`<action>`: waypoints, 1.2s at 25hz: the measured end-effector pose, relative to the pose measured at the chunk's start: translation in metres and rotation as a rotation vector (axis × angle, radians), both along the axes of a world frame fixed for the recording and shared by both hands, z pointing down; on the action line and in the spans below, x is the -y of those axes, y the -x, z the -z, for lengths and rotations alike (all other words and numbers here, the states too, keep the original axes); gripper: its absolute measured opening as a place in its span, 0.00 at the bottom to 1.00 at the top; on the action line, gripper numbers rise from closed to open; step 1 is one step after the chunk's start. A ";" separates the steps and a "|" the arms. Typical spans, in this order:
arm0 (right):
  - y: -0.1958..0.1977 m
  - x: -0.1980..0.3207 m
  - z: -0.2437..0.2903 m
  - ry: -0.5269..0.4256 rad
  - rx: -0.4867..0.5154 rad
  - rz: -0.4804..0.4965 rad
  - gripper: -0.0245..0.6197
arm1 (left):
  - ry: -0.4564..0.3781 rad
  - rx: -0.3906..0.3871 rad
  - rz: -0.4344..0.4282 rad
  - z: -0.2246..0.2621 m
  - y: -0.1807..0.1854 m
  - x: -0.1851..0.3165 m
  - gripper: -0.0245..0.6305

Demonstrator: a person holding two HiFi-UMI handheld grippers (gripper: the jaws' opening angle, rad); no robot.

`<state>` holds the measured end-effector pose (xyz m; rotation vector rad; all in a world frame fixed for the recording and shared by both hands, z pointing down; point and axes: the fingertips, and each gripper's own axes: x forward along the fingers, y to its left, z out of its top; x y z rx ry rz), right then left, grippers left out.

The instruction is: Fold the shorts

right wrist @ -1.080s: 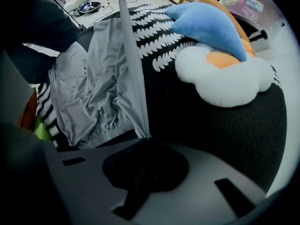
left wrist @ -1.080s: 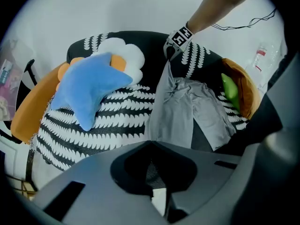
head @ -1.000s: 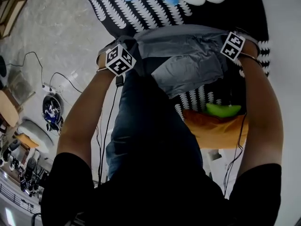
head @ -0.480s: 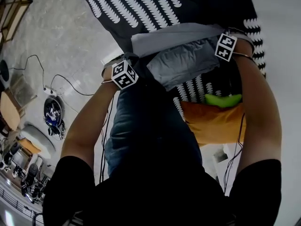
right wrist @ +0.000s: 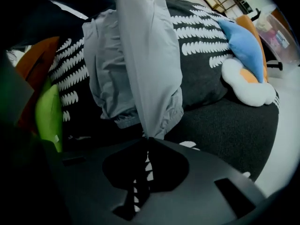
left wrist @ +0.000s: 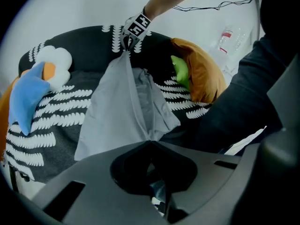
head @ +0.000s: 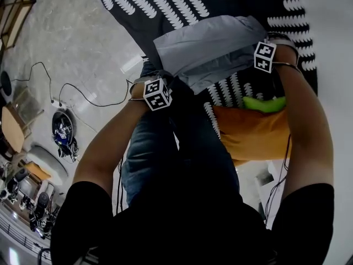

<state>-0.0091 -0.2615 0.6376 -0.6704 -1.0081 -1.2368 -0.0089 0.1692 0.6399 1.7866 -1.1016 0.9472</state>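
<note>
Grey shorts (head: 204, 46) hang stretched between my two grippers above a black bedcover with white marks (head: 165, 10). My left gripper (head: 159, 93) is shut on one corner of the cloth, just over the person's jeans (head: 171, 159). My right gripper (head: 265, 56) is shut on the other corner, further right. In the left gripper view the shorts (left wrist: 117, 111) rise from the shut left gripper (left wrist: 150, 142) to the right gripper (left wrist: 127, 40). In the right gripper view the shorts (right wrist: 140, 64) run away from the shut right gripper (right wrist: 147, 138), with a bunched hem (right wrist: 140, 118) near it.
An orange cushion (head: 251, 134) with a green thing (head: 265, 104) on it lies below my right gripper. A blue, white and orange plush (left wrist: 35, 86) lies on the bedcover. Cables (head: 71, 95) and clutter (head: 60, 131) lie on the marble floor at the left.
Both grippers have come back towards the person with the shorts, the left one down and to the right. The cloth now shows lighter and flatter. The blue plush has slid out of the top.
</note>
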 end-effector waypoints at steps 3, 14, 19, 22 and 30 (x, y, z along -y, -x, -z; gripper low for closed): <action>-0.015 0.004 -0.006 -0.012 -0.018 0.001 0.05 | -0.001 -0.034 -0.028 -0.004 -0.028 0.000 0.07; -0.073 0.000 -0.046 -0.048 -0.081 0.014 0.05 | 0.009 -0.096 -0.033 -0.038 -0.100 -0.003 0.07; -0.090 0.003 -0.052 -0.059 -0.099 0.060 0.05 | 0.029 -0.121 -0.039 -0.049 -0.123 -0.002 0.07; -0.093 0.007 -0.058 -0.057 -0.089 0.034 0.05 | 0.036 -0.134 -0.032 -0.057 -0.129 0.003 0.07; -0.118 -0.003 -0.067 -0.031 -0.125 -0.179 0.21 | 0.063 -0.205 -0.032 -0.068 -0.143 0.002 0.19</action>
